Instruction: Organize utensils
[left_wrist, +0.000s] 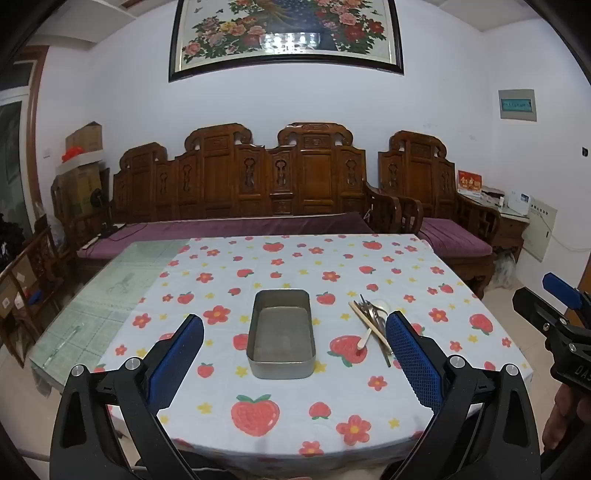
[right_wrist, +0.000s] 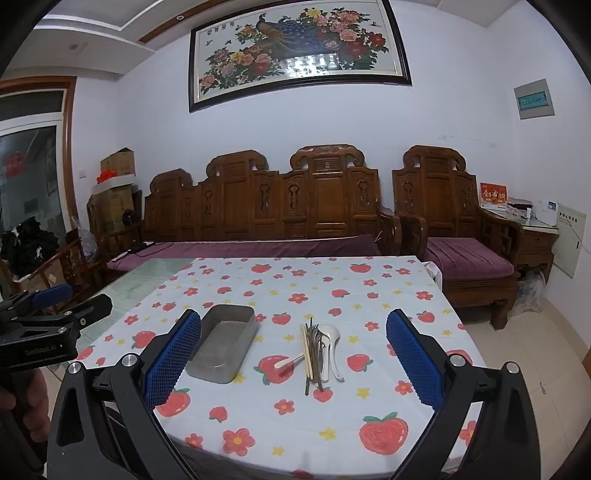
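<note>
**Utensils heaped beside an empty tin**

The utensils (right_wrist: 317, 354) lie in a loose bundle on the strawberry-print cloth (right_wrist: 332, 424): chopsticks, metal pieces and a white spoon (right_wrist: 330, 338), with one pale stick (right_wrist: 288, 362) angled off towards the tin. Just beside them on the desk (left_wrist: 110, 295) sits a rectangular metal tin (left_wrist: 281, 334), nothing in it. The left hand-held gripper (left_wrist: 295, 354) hangs over the near edge, jaws spread wide, gripping nothing. The right hand-held gripper (right_wrist: 293, 354) is likewise wide open and empty. A carved wooden sofa (right_wrist: 266, 206) stands behind.
</note>
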